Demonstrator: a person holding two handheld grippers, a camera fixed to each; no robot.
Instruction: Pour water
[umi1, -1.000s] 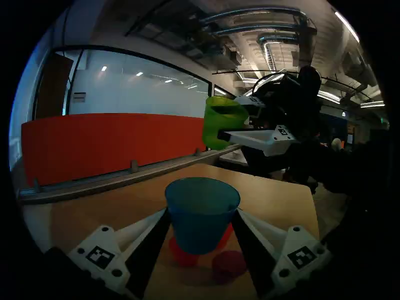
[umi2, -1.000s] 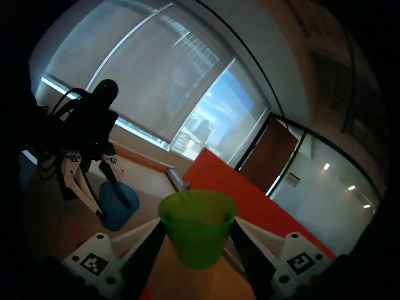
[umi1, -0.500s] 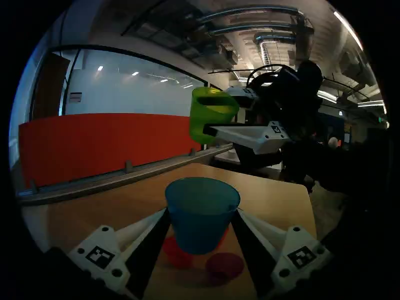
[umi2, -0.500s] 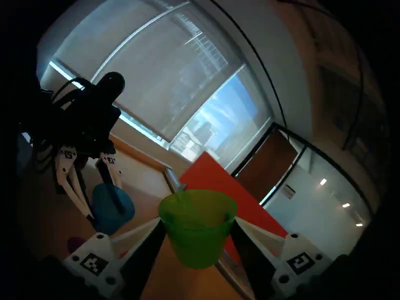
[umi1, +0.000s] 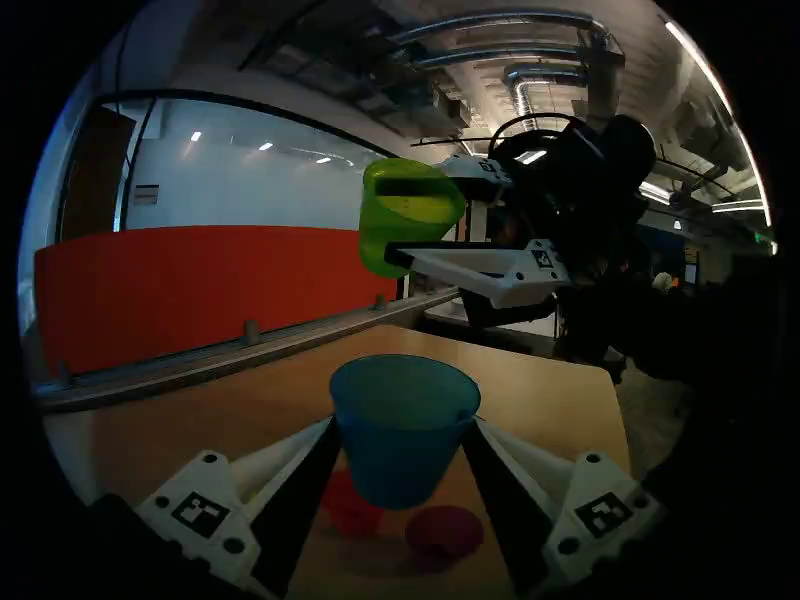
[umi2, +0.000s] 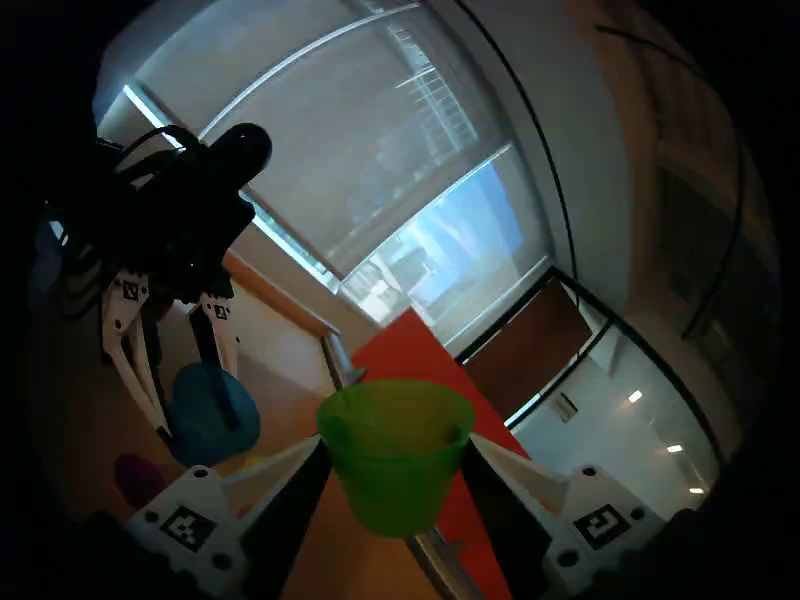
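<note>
Key relation: your green cup (umi1: 408, 215) hangs above and beyond the blue cup (umi1: 403, 430), well apart from it. The rims are not yet lined up.
Green cup axis: it leans far off upright, with the mouth turned down toward the blue cup. You cannot tell from here whether any water is leaving it.
Right gripper (umi2: 395, 455): its jaws are clamped on the green cup, one finger on each side of the wall.
Left gripper (umi1: 403, 432): its jaws pinch the blue cup the same way, holding it upright with the mouth open to the ceiling.
Nearer hand: your right does the moving and your left only has to hold the target level.
Next move, as a judgement: bring the green lip over the blue mouth before you tip further, or the stream will fall short onto the table (umi1: 560, 390).
Surface: a pale wooden top, with two small red and pink pieces (umi1: 445, 530) lying under the blue cup.
Room: an orange partition (umi1: 200, 280) runs along the table's far edge. There is glass walling behind it, bare ducts overhead and a bright window (umi2: 400, 180) opposite.
</note>
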